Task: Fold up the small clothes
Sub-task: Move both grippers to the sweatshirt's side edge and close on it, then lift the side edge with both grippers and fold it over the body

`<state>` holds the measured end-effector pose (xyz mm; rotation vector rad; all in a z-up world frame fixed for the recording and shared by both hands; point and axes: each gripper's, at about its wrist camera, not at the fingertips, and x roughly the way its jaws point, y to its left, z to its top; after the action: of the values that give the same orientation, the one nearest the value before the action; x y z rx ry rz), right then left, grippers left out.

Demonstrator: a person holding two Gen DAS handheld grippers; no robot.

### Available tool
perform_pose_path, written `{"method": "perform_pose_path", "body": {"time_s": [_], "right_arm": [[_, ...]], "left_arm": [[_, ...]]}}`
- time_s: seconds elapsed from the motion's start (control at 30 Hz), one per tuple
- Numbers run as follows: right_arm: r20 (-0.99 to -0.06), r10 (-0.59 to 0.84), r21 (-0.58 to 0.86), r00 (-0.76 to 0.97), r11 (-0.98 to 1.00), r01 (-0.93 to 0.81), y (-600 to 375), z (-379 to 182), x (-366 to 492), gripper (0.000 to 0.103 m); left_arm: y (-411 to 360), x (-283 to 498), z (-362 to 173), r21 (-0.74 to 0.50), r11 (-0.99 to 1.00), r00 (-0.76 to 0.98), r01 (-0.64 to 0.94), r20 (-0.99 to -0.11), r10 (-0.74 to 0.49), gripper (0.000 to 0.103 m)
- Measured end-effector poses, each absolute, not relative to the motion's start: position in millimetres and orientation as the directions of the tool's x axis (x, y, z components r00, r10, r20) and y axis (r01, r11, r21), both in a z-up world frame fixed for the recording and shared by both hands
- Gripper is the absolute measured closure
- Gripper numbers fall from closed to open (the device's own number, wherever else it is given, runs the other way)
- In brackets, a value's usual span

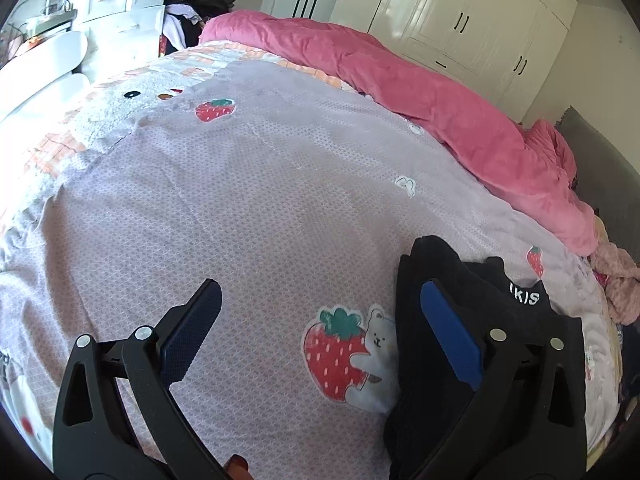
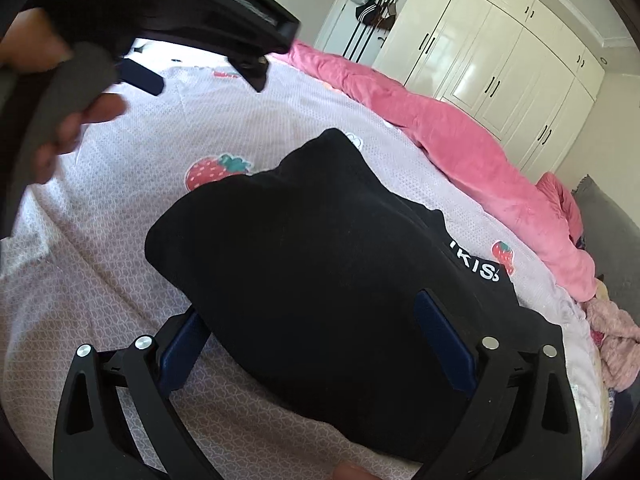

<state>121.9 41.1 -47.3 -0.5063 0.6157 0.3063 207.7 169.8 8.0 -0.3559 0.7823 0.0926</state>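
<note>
A black folded garment [image 2: 320, 248] with white lettering lies on the lilac strawberry-print bedsheet [image 2: 120, 264]. My right gripper [image 2: 310, 322] straddles its near end, jaws wide. One blue pad [image 2: 440, 340] rests against the cloth and the other finger is partly hidden behind the garment's edge; no squeeze shows. My left gripper [image 1: 320, 306] hovers open over bare sheet to the left of the garment [image 1: 436, 258], nothing between its fingers. In the right wrist view that left gripper [image 2: 200, 76] appears at the upper left, held by a hand [image 2: 68, 140].
A rumpled pink duvet [image 1: 440, 100] runs along the far side of the bed. White wardrobes [image 1: 460, 12] stand behind it and white drawers [image 1: 120, 4] at the far left. Pink clothes [image 1: 616, 280] are piled at the bed's right edge.
</note>
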Motion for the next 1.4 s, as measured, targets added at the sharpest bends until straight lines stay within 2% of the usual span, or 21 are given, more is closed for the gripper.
{"method": "perform_pose_path", "body": {"time_s": [0.03,0.1,0.13,0.17,0.2,0.23,0.27,0.37,0.47,0.87,0.93,1.0,1.03,1.13,1.2,1.23,1.27,1.3,1.4], "right_arm": [[-0.618,0.139,-0.345,0.774,0.836,-0.426,40,-46,121,0.026],[-0.622,0.180,-0.314,0.762,0.834,-0.453,38,-43,121,0.037],[-0.624,0.203,-0.297,0.754,0.831,-0.470,37,-41,121,0.051],[-0.628,0.223,-0.280,0.746,0.829,-0.484,36,-40,122,0.071],[-0.629,0.239,-0.265,0.740,0.829,-0.493,36,-39,121,0.079],[-0.628,0.252,-0.254,0.736,0.828,-0.500,35,-38,120,0.092],[-0.623,0.277,-0.235,0.732,0.826,-0.512,33,-36,120,0.095],[-0.580,0.274,-0.253,0.767,0.834,-0.490,29,-30,109,0.096],[-0.557,0.292,-0.193,0.778,0.865,-0.462,18,-25,107,0.096],[-0.540,0.317,-0.134,0.779,0.882,-0.452,11,-26,100,0.096],[-0.543,0.318,-0.130,0.777,0.883,-0.452,11,-27,100,0.096],[-0.541,0.311,-0.126,0.782,0.889,-0.441,9,-27,100,0.096],[-0.539,0.309,-0.121,0.783,0.892,-0.435,8,-27,101,0.096],[-0.546,0.309,-0.103,0.779,0.898,-0.428,5,-28,103,0.096],[-0.551,0.312,-0.085,0.774,0.902,-0.424,2,-29,103,0.096],[-0.551,0.310,-0.081,0.775,0.904,-0.419,1,-29,103,0.096],[-0.548,0.309,-0.076,0.777,0.907,-0.414,0,-28,102,0.096],[-0.543,0.308,-0.072,0.781,0.910,-0.409,-2,-27,101,0.096],[-0.529,0.308,-0.054,0.791,0.918,-0.394,-9,-23,98,0.096]], "left_arm": [[167,214,9,-0.280,0.938,0.705,-0.207,-0.707,-0.055,0.010],[162,224,8,-0.284,0.939,0.702,-0.195,-0.709,-0.069,0.010],[159,229,7,-0.287,0.939,0.698,-0.189,-0.712,-0.077,0.010],[156,236,6,-0.292,0.939,0.693,-0.180,-0.715,-0.090,0.010],[153,240,4,-0.304,0.938,0.688,-0.169,-0.717,-0.109,0.010],[151,243,1,-0.318,0.935,0.683,-0.158,-0.719,-0.129,0.010],[149,246,-4,-0.351,0.926,0.674,-0.141,-0.719,-0.170,0.010],[145,256,-27,-0.512,0.857,0.602,-0.068,-0.706,-0.374,0.010],[138,263,-44,-0.588,0.807,0.549,-0.047,-0.690,-0.471,0.010],[98,265,-52,-0.593,0.805,0.508,0.015,-0.689,-0.517,0.010],[90,265,-53,-0.592,0.805,0.498,0.030,-0.690,-0.526,0.016],[81,267,-53,-0.569,0.821,0.483,0.047,-0.706,-0.517,0.030],[78,267,-53,-0.557,0.829,0.482,0.051,-0.713,-0.509,0.032],[75,266,-52,-0.543,0.838,0.489,0.050,-0.719,-0.495,0.049],[74,265,-50,-0.545,0.837,0.497,0.051,-0.713,-0.495,0.064],[74,264,-47,-0.549,0.834,0.504,0.053,-0.706,-0.497,0.066],[73,262,-43,-0.550,0.833,0.514,0.059,-0.699,-0.498,0.073],[79,257,-41,-0.551,0.832,0.522,0.066,-0.692,-0.499,0.078],[77,250,-28,-0.547,0.832,0.547,0.088,-0.672,-0.500,0.081]]}}
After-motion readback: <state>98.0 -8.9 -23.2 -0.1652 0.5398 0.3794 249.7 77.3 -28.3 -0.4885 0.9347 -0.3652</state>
